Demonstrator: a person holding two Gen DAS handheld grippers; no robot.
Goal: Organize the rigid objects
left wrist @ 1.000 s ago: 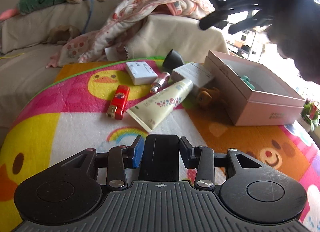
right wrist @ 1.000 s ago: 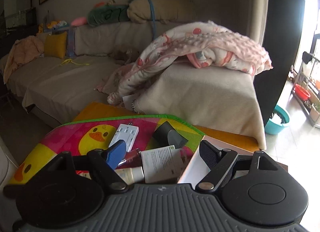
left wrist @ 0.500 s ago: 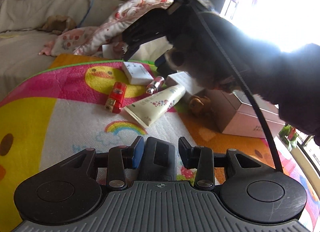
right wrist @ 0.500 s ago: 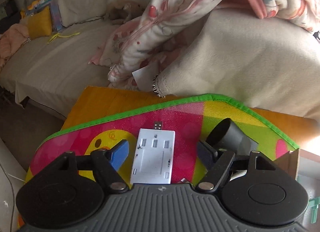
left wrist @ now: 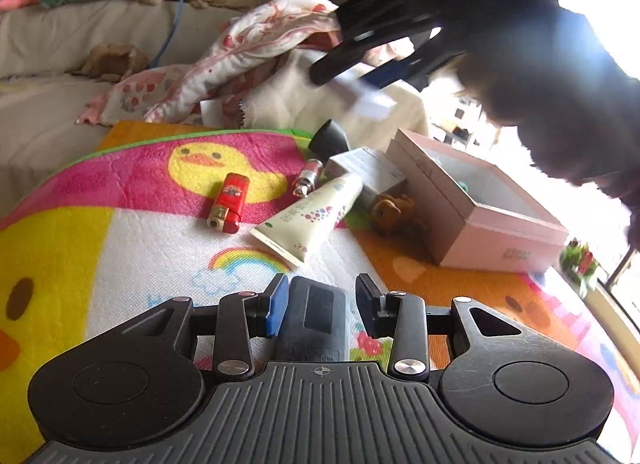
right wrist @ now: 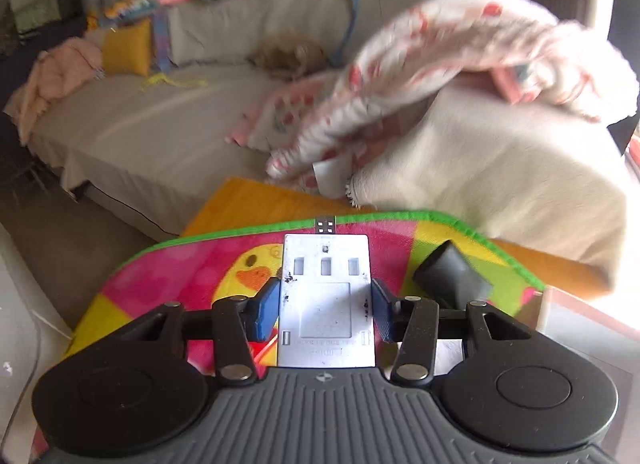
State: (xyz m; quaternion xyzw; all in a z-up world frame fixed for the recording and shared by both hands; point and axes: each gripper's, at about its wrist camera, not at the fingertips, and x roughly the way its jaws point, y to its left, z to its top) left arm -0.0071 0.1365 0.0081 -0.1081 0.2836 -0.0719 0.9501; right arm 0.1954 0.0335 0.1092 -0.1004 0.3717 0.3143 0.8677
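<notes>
The left wrist camera looks low and close across the bright duck-print play mat [left wrist: 120,232] toward the beige sofa [left wrist: 60,43]. The right wrist camera faces the same sofa [right wrist: 160,131], mat edge at lower frame.

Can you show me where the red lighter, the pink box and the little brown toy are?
lighter [left wrist: 229,202]: left wrist view, middle of its red body.
pink box [left wrist: 505,240]: left wrist view, its near side wall.
brown toy [left wrist: 394,207]: left wrist view, its body.

White USB hub [right wrist: 326,300] is off the duck mat [left wrist: 132,183], now lifted between the right hand-held gripper [right wrist: 326,310] pads as the jaws close; spot beside the lighter [left wrist: 228,203] now bare.
</notes>
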